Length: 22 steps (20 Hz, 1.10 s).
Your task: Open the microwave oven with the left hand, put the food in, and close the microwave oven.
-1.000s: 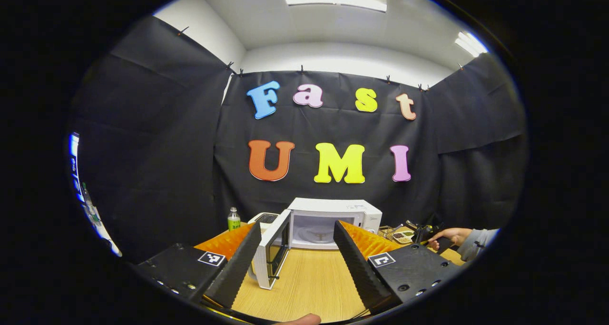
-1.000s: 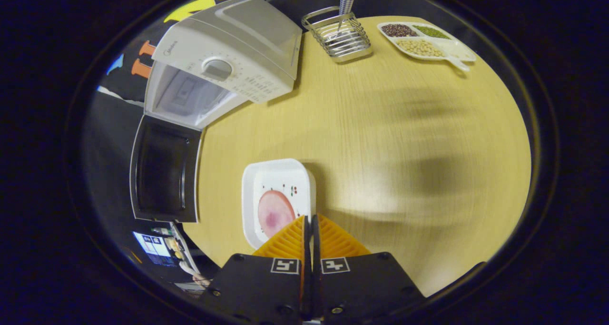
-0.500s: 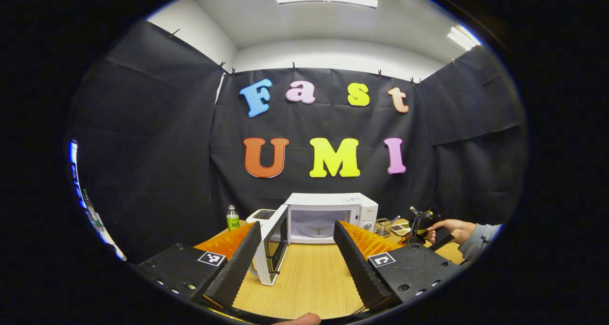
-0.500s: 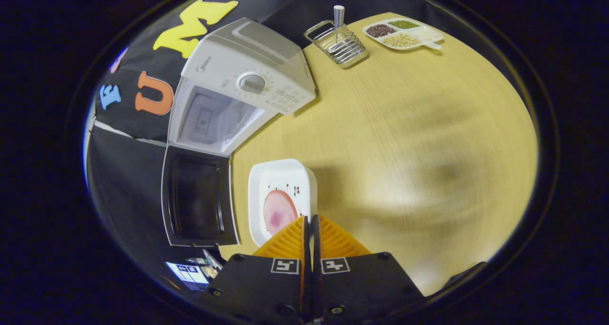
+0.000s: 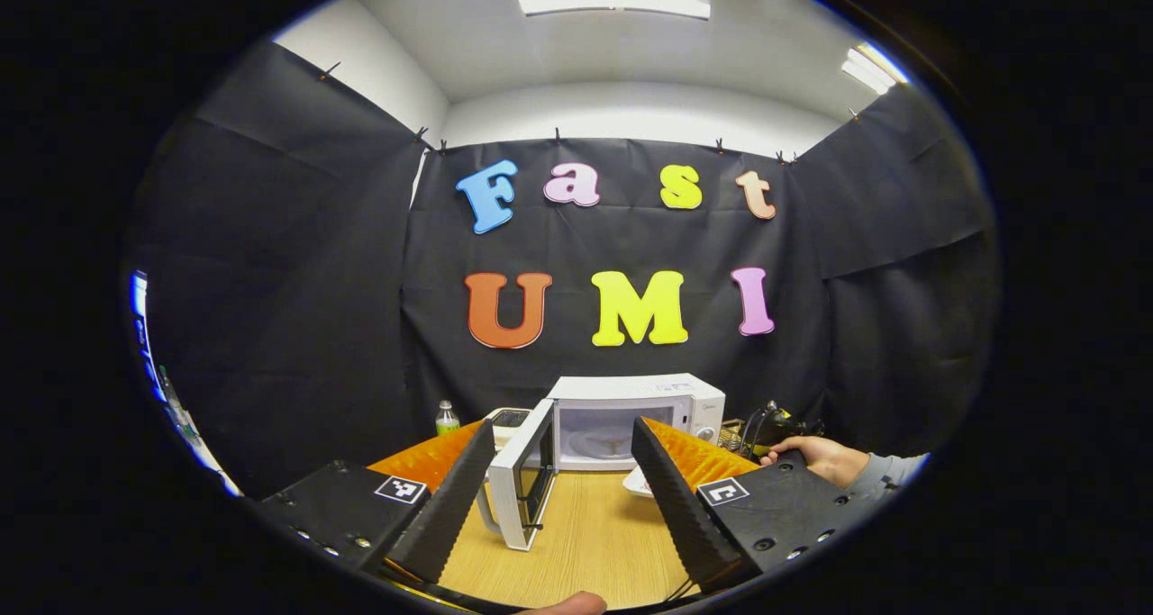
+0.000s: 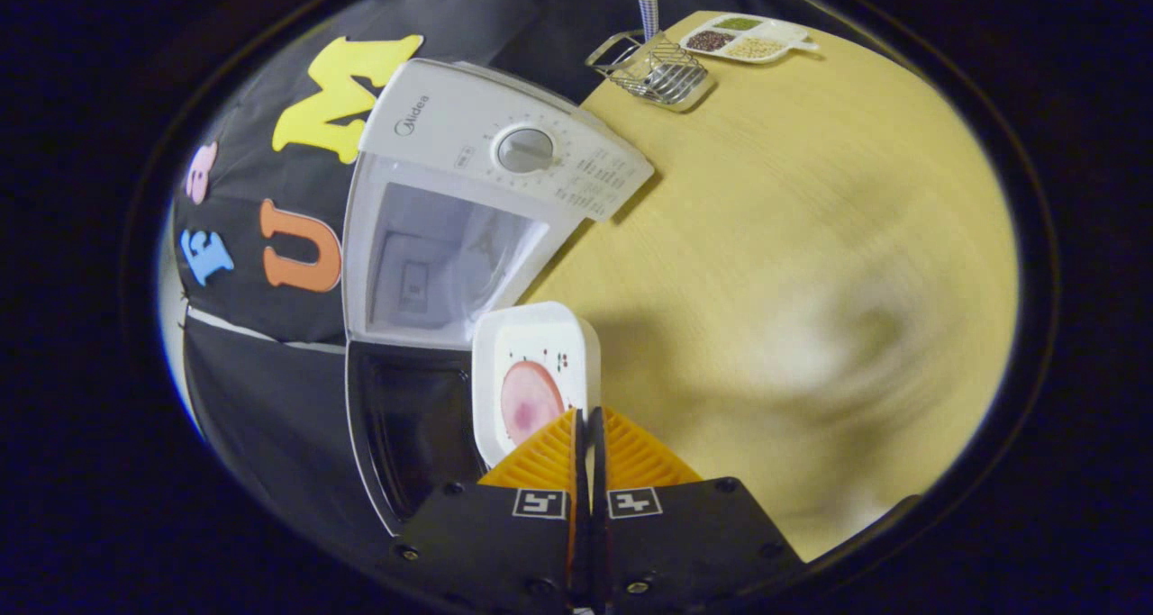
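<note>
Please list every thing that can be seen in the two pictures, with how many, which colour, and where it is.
microwave oven: one, white, on the table, door swung open
plate: one, white, with a pink slice of food, held near the open oven
table: one, light wood
wire rack: one, silver, far edge of the table
divided tray: one, white, with beans, beside the rack
bottle: one, green label, left of the oven
left gripper: open, facing the oven
right gripper: closed on the plate's edge
hand: one, grey sleeve
</note>
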{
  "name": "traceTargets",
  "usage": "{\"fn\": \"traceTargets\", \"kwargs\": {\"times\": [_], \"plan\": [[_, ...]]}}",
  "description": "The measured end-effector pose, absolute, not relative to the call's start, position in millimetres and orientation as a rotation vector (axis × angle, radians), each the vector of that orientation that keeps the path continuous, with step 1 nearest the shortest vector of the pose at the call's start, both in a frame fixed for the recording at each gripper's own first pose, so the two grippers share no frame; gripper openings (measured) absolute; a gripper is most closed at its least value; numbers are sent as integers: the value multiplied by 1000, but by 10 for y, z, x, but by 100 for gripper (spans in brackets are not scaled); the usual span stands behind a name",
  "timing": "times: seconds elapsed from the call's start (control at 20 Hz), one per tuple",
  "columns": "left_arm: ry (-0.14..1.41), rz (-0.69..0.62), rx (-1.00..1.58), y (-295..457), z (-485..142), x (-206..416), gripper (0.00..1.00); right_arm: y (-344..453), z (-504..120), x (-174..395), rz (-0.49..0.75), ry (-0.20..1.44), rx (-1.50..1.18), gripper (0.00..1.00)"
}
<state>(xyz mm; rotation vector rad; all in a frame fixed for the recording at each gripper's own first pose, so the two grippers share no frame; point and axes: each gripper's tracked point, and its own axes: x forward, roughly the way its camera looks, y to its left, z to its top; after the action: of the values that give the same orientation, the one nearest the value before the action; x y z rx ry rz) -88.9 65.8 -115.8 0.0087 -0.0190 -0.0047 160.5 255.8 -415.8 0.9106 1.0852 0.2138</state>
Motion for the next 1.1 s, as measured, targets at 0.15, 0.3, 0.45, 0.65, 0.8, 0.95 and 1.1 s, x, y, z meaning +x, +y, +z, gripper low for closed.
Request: {"fn": "traceTargets", "kwargs": {"times": [0.15, 0.3, 0.45, 0.65, 0.8, 0.95, 1.1], "plan": [[-4, 16, 40, 699, -1260, -791, 93, 2821, -4123, 1841, 163, 983, 1019, 4], [2, 24, 30, 726, -1277, -676, 93, 3144, -4079, 2038, 145, 912, 1100, 4], [19, 33, 25, 797, -1346, -567, 93, 3359, -4056, 2262, 84, 804, 1159, 4], [34, 52, 8, 924, -1433, -465, 93, 3595, -4161, 2747, 18, 657, 1232, 4], [42, 58, 2, 1019, -1484, -378, 93, 3744, -4195, 3061, 17, 572, 1301, 3], [53, 57, -15, 1065, -1550, -257, 94, 3773, -4251, 3359, -26, 482, 1297, 0], [66, 40, -17, 1060, -1649, -169, 93, 3754, -4334, 3595, -78, 444, 1282, 4]]}}
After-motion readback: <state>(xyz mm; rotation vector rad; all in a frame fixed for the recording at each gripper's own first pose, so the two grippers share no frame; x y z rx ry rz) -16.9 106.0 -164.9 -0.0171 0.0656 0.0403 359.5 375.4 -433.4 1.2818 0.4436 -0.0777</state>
